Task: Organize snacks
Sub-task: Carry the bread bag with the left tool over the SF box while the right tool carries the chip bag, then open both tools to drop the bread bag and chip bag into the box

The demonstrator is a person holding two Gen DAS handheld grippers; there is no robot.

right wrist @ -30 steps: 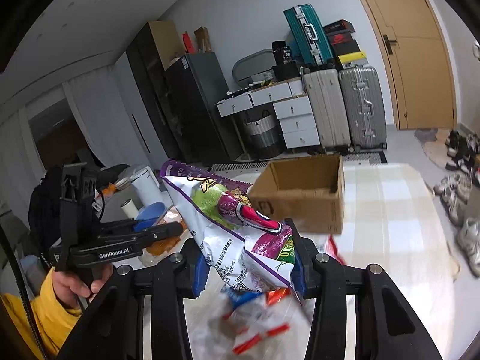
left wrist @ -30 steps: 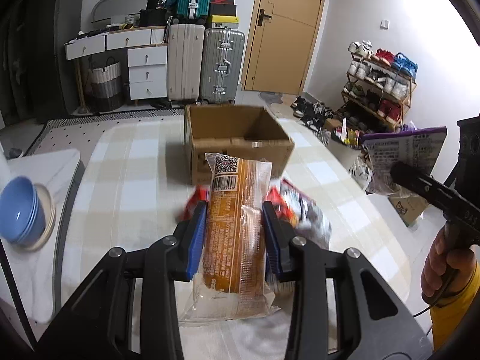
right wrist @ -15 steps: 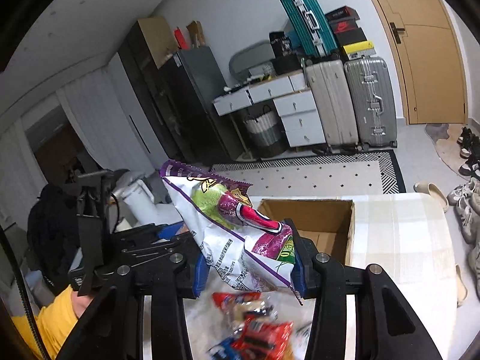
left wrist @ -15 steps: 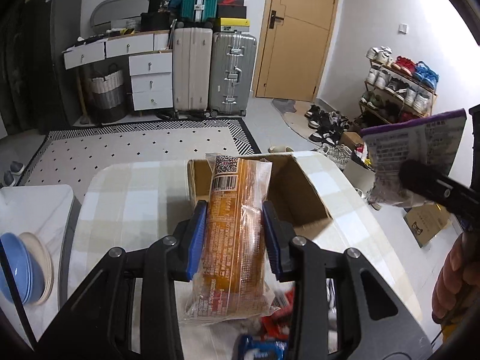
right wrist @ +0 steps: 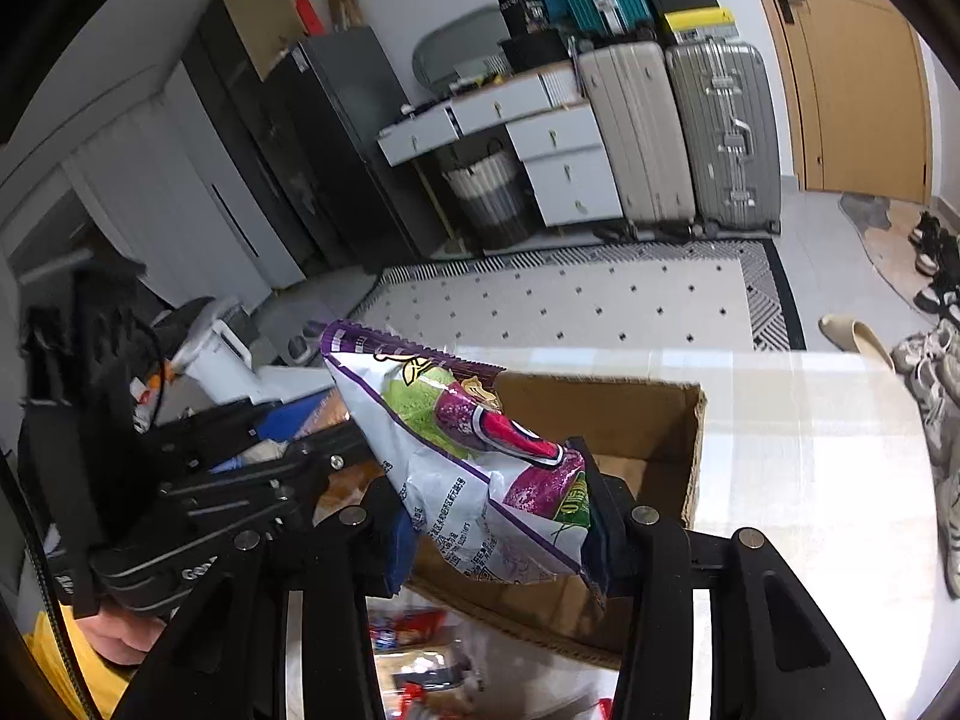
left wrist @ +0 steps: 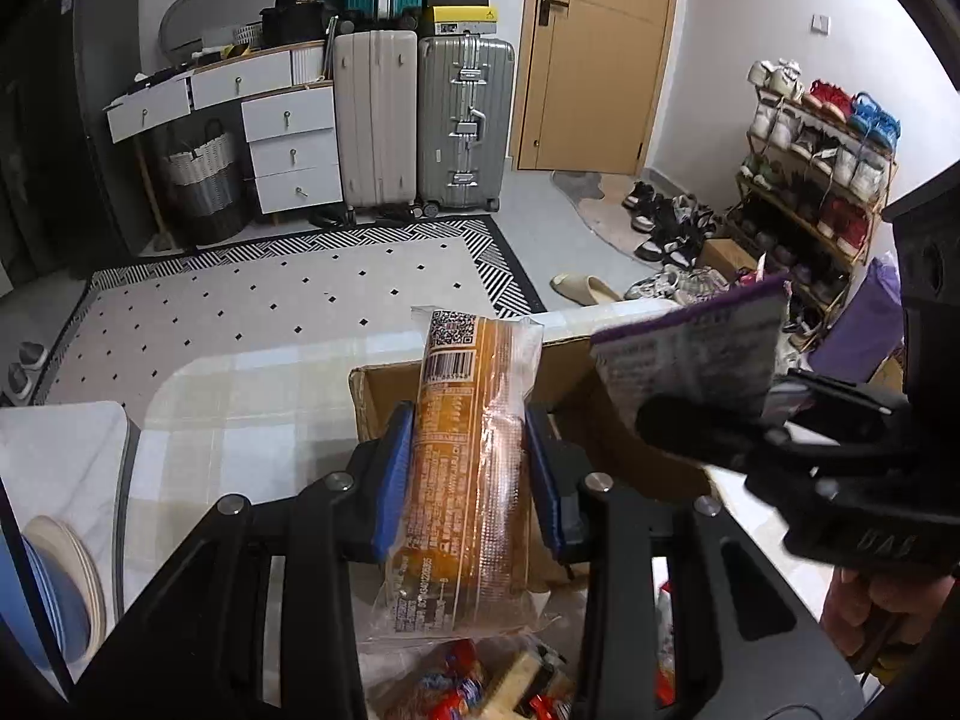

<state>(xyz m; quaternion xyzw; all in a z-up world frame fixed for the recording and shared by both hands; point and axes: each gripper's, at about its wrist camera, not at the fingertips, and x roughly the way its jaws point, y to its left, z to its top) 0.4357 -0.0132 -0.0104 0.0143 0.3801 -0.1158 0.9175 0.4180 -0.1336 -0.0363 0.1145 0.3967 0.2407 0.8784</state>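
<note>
Checked surface (left wrist: 228, 396) in a cluttered room, rug (left wrist: 270, 294) on the floor beyond it, two suitcases (left wrist: 420, 120) and white drawers (left wrist: 288, 144) against the far wall beside a wooden door (left wrist: 594, 54), shoe rack (left wrist: 816, 162) at right. Open cardboard box (right wrist: 636, 420) near the far edge of the surface, flaps up, interior only partly visible. Purple-and-white chip bag (right wrist: 480, 462) pinched between the right tongs (right wrist: 498, 528), held up over the near wall of the box, clear of the surface, top corner tilted toward the left. Long orange snack pack (left wrist: 468, 462) in clear wrap, barcode end up, clamped upright between the blue pads (left wrist: 393, 480) of the left tongs (left wrist: 471, 474), hanging just in front of the box and overlapping its near left corner in the left wrist view. Both tongs narrowed onto their packets, side by side, the right tongs showing in the left wrist view at far right with the chip bag's printed back turned to the lens. Loose snacks (left wrist: 480, 684) in red and yellow wrappers heaped on the surface below the tongs, blurred. Stack of blue bowls (left wrist: 54, 594) at the left edge, on a white counter next to the surface.
</note>
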